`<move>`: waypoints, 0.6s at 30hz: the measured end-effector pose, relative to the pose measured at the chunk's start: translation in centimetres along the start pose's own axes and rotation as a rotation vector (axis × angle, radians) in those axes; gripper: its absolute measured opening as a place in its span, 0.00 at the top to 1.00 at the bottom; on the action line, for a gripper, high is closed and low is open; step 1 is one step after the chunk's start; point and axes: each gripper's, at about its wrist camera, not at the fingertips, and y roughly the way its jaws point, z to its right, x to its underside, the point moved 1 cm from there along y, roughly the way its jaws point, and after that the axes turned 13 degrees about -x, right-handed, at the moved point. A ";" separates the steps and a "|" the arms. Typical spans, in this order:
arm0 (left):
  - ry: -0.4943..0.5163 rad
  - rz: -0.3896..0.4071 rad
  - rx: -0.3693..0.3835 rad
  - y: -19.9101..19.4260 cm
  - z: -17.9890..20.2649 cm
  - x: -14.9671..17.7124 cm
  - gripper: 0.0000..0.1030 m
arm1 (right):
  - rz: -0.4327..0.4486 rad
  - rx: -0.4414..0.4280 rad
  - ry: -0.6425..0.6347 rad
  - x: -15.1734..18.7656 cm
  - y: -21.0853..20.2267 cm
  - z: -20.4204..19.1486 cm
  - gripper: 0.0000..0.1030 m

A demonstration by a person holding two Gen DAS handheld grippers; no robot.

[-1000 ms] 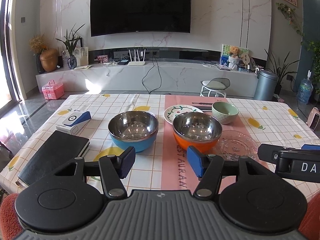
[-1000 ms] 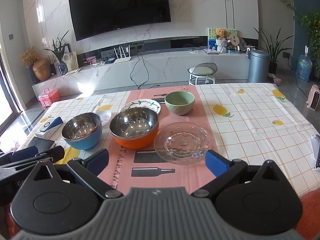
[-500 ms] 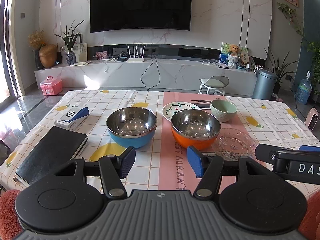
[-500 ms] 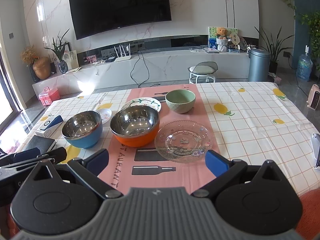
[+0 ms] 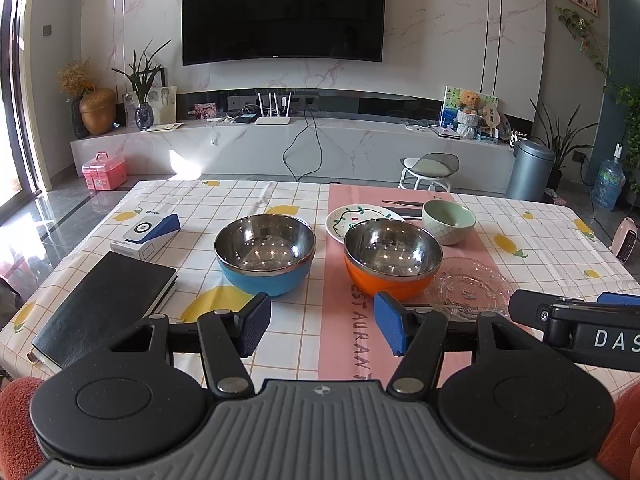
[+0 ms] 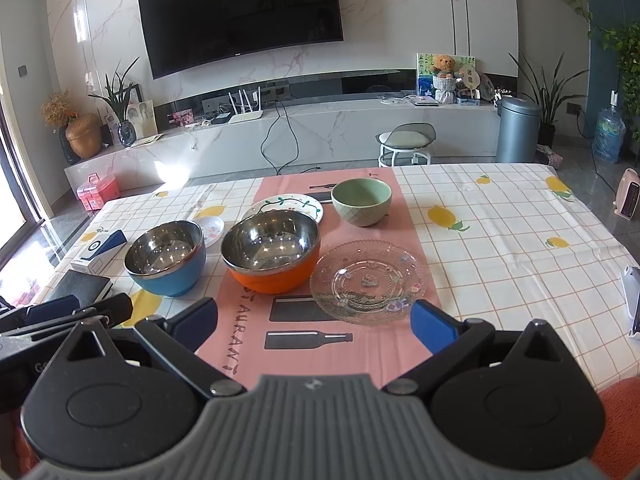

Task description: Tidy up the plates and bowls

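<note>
Nothing is stacked yet. The left gripper [image 5: 322, 326] and right gripper [image 6: 314, 326], low in frame, gape empty; next comes closing on the centre-frame blue bowl [image 5: 265, 254] or orange bowl [image 6: 271, 254].

Blue bowl [image 6: 166, 262] and orange bowl [image 6: 272, 256], steel-lined, upright, side by side at centre frame. Glass plate [image 6: 368, 280] right of orange. Behind: painted plate [image 6: 288, 206], green bowl [image 6: 361, 202], small saucer [image 6: 212, 229].

Both grippers' fingers [image 5: 256, 322] apart, empty
</note>
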 end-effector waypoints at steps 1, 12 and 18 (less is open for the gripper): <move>0.000 0.000 0.000 0.0 0.0 0.0 0.31 | 0.001 0.000 0.000 0.0 0.0 0.0 0.02; -0.002 0.000 0.000 0.0 0.0 0.0 0.31 | 0.001 0.001 0.000 0.0 0.0 0.0 0.02; -0.003 -0.001 0.002 -0.1 -0.1 0.0 0.31 | -0.002 0.000 0.001 0.0 0.0 -0.1 0.02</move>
